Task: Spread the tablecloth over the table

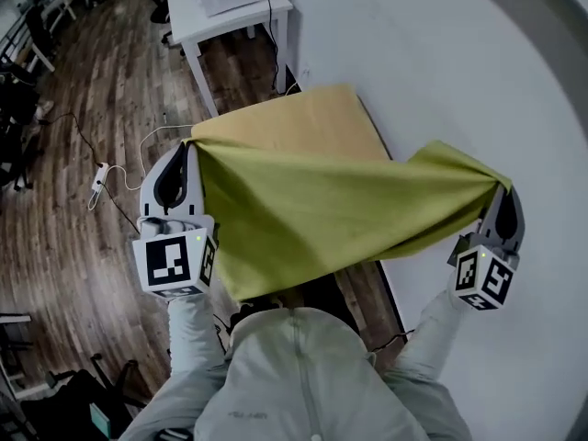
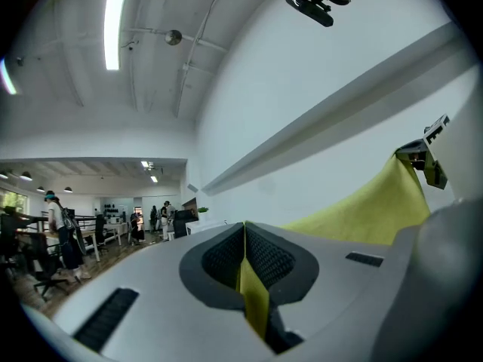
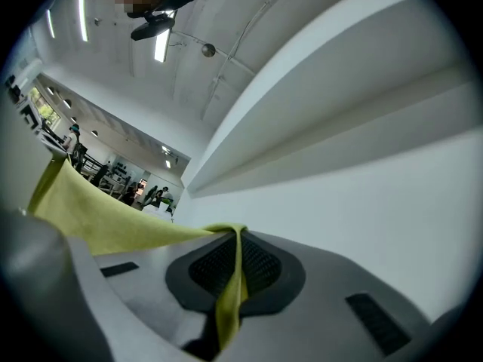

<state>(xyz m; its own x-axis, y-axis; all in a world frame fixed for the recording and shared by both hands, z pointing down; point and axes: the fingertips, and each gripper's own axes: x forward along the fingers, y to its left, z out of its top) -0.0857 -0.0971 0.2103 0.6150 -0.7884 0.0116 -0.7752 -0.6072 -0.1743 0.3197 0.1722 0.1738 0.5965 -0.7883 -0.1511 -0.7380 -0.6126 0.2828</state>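
A yellow-green tablecloth (image 1: 322, 200) hangs stretched between my two grippers above a small wooden table (image 1: 303, 118) that stands against the white wall. My left gripper (image 1: 190, 147) is shut on the cloth's left corner, and a strip of cloth (image 2: 253, 292) shows pinched between its pads. My right gripper (image 1: 504, 189) is shut on the right corner close to the wall, with cloth (image 3: 230, 292) clamped between its pads. The cloth sags in the middle and hides the near part of the table. Across the left gripper view the cloth (image 2: 370, 210) runs to the right gripper (image 2: 426, 153).
A white wall (image 1: 441, 53) runs along the right side. A white desk (image 1: 230, 7) stands beyond the table. A power strip and cables (image 1: 99, 180) lie on the wood floor at left. People and desks (image 2: 60, 232) fill the far room.
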